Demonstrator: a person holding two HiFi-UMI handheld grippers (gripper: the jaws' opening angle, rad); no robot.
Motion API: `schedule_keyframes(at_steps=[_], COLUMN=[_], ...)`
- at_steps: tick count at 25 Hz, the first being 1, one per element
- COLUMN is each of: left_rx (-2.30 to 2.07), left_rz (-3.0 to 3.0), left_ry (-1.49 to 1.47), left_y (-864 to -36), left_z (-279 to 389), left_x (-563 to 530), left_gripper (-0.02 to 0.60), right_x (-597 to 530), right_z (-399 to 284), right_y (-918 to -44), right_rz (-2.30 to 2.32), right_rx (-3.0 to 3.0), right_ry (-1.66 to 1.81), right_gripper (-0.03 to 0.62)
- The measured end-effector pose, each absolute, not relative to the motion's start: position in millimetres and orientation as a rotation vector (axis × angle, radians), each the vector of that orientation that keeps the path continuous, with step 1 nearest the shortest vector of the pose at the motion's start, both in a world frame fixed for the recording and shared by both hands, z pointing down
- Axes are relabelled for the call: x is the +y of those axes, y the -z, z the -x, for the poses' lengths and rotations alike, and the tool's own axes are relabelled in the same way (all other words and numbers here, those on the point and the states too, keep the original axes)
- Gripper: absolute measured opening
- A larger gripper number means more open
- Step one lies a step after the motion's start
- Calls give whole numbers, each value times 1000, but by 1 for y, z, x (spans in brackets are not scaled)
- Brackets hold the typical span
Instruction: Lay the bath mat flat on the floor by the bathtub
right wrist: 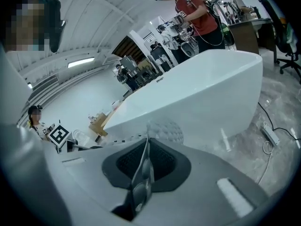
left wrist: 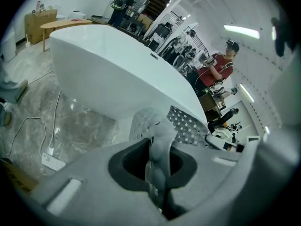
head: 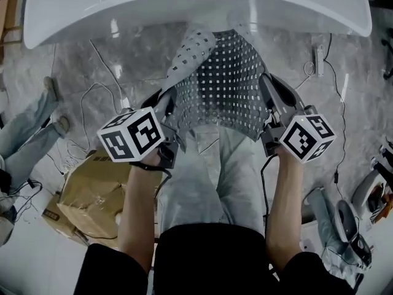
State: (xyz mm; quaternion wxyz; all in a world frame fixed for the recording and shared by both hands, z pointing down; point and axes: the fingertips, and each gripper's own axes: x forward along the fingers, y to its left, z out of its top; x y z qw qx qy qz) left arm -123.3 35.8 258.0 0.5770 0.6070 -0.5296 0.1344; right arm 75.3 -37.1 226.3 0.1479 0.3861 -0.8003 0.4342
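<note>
A grey bath mat (head: 224, 82) dotted with small holes hangs in the air between my two grippers, in front of the white bathtub (head: 184, 8). Its far left corner is folded over. My left gripper (head: 167, 106) is shut on the mat's near left edge; in the left gripper view the mat (left wrist: 157, 147) is bunched between the jaws. My right gripper (head: 268, 100) is shut on the near right edge, where a thin fold of mat (right wrist: 143, 171) runs between the jaws. The tub (right wrist: 197, 95) fills the space just beyond.
Marbled grey floor (head: 123, 60) lies below the mat, with white cables (head: 98, 91) trailing across it. A cardboard box (head: 92, 195) sits at my left foot. A power strip (head: 319, 59) lies to the right by the tub. Another person's legs (head: 27, 125) stand at the left.
</note>
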Motion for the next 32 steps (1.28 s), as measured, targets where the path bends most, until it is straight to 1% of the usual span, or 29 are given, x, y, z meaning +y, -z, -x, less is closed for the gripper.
schedule_keyframes(at_steps=[4,11,18,25,32], left_rx=[-1245,-1237,-1216,-1211,-1204], left_rz=[-1382,-1374,-1380,-1372,-1339], left_ry=[-333,-354,-391,-417,-430], left_y=[-289,-361,-428,-481,-530], left_z=[122,146,139,142,141], left_x=[33,15,1,-1,6], left_gripper=[18,18,18,18,18], right_x=[-50,-70,-81,-78,-64], right_z=[-89,-67,-79,-81,-87], right_y=[-260,-331,-399,-461,-517], right_rz=[-1093,-1070,-1056,-1046,-953], right_rx=[-2284,-2246,-2218,-2176,-2122], right_ry=[-1250,-1257,-1270,-1293,-1238], right_gripper=[25,25,25,25,25])
